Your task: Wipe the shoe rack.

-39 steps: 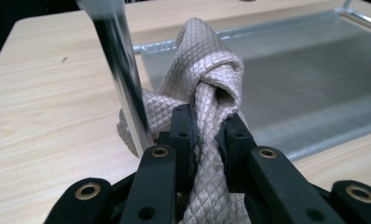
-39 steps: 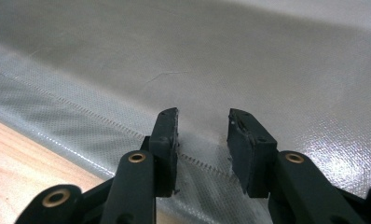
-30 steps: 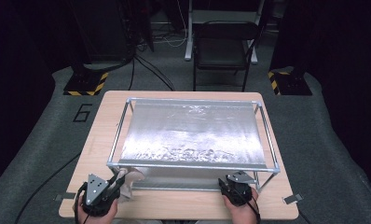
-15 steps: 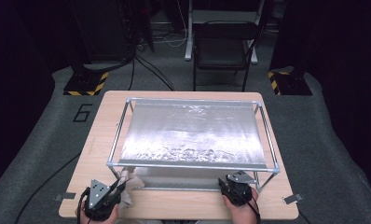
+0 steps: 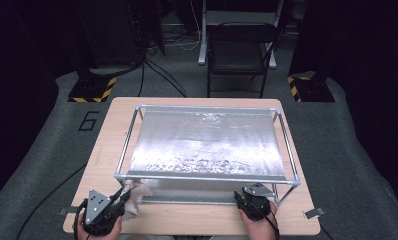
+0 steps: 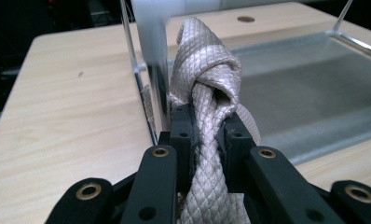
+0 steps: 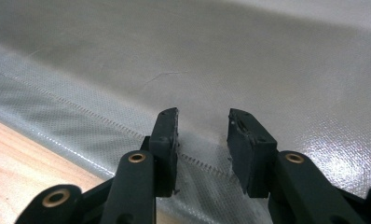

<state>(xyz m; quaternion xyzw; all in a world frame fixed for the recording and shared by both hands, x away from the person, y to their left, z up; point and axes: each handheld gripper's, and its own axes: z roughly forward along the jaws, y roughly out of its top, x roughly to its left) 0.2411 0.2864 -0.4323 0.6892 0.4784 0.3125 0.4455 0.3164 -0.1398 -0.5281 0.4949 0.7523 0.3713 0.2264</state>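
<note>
A pale woven cloth (image 6: 207, 84), bunched into a thick fold, is pinched between the jaws of my left gripper (image 6: 207, 135), which is shut on it. From above, that gripper (image 5: 123, 196) and the cloth (image 5: 138, 191) sit at the front left leg of a metal frame (image 5: 207, 177). A silvery sheet (image 5: 207, 140) is stretched over the frame. My right gripper (image 5: 243, 193) is at the front right of the frame. Its jaws (image 7: 202, 126) stand apart above the stitched hem of a silvery sheet (image 7: 221, 56), with nothing between the pads.
The frame fills most of the wooden table (image 5: 112, 130). Bare wood runs along the left side and the front edge. A black chair (image 5: 237, 50) and stands with yellow-black striped bases (image 5: 92, 92) are on the floor beyond the table.
My left gripper has shifted slightly to the left with the cloth still in its jaws. The right gripper has not moved.
</note>
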